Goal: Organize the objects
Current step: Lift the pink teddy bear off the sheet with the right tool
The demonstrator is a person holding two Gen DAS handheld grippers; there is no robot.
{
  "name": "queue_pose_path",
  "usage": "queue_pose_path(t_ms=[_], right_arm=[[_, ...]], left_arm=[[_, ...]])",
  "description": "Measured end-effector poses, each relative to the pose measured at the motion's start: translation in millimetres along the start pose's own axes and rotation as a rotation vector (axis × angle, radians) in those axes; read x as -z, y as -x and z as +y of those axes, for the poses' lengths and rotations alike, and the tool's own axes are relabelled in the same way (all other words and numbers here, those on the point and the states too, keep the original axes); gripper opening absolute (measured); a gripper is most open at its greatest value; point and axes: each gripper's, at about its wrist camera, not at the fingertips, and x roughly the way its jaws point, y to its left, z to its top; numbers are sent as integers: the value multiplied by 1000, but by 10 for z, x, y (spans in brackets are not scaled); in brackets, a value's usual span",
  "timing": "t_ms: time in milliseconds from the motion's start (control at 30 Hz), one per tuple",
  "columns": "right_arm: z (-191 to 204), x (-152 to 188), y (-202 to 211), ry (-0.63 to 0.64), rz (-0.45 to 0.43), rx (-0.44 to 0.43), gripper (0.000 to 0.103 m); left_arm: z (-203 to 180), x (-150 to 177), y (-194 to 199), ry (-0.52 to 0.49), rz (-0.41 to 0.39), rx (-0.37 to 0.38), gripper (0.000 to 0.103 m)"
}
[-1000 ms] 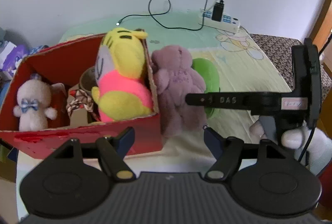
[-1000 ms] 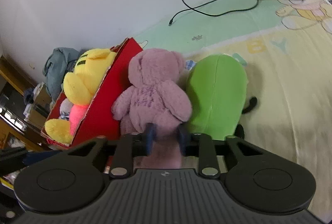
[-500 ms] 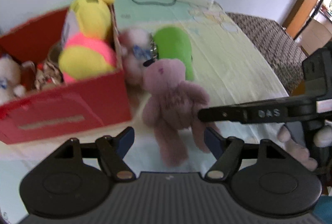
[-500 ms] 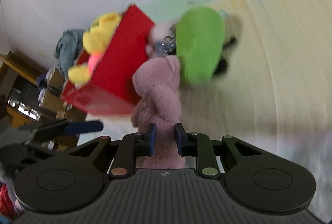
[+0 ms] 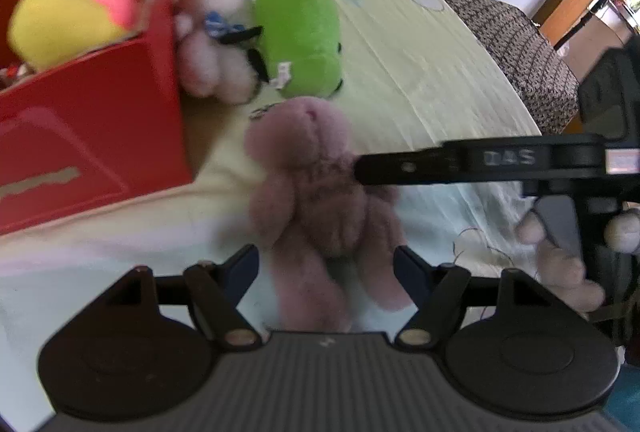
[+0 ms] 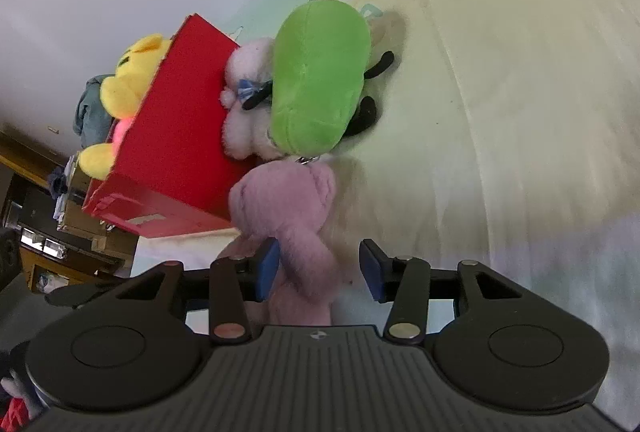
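with right gripper (image 6: pixel 318 268) jaws just opened and slack around the mauve teddy bear (image 5: pixel 320 199) lying right of the red box (image 5: pixel 92 119), bring spread, empty left gripper (image 5: pixel 326 272) squarely over its torso before closing.

Right hand-held gripper (image 6: pixel 318 268): jaws just opened, pads apart beside the pink bear (image 6: pixel 288 207), not pressing. Left hand-held gripper (image 5: pixel 326 268): jaws wide, pointing steeply down over the bear's legs. Person's hand (image 5: pixel 560 256): on the right handle.
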Motion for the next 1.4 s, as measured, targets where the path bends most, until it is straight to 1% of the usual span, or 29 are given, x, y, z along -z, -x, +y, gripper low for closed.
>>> queue_pose_path(t_ms=[100, 167, 267, 367, 500, 667, 800, 900, 1100, 1267, 1400], right_arm=[[-87, -31, -78, -59, 14, -64, 49], [-117, -45, -148, -97, 39, -110, 48], [-128, -45, -232, -129, 66, -148, 48], [-105, -51, -218, -111, 70, -146, 44], [-116, -27, -129, -105, 73, -175, 34], [-152, 60, 75, -91, 51, -177, 31], [-144, 111, 255, -89, 6, -167, 30], [-89, 117, 391, -92, -41, -170, 30], [184, 50, 675, -52, -163, -181, 29], [591, -13, 806, 8, -269, -201, 28], [965, -43, 787, 50, -325, -223, 28]], left_arm=[[-28, -32, -80, -9, 12, -43, 79], [-13, -54, -121, -2, 19, -36, 79], [23, -63, -166, 16, 23, -19, 81], [60, -63, -183, 37, 28, 4, 81], [15, -82, -170, 13, 33, 16, 80], [-77, -109, -177, -27, 33, 50, 80], [-217, -145, -165, -82, 17, 69, 80], [-297, -182, -65, -120, -19, 76, 80], [-335, -301, 278, -178, -134, 99, 80], [-172, -421, 677, -209, -248, 116, 80], [62, -490, 952, -216, -313, 122, 80]])
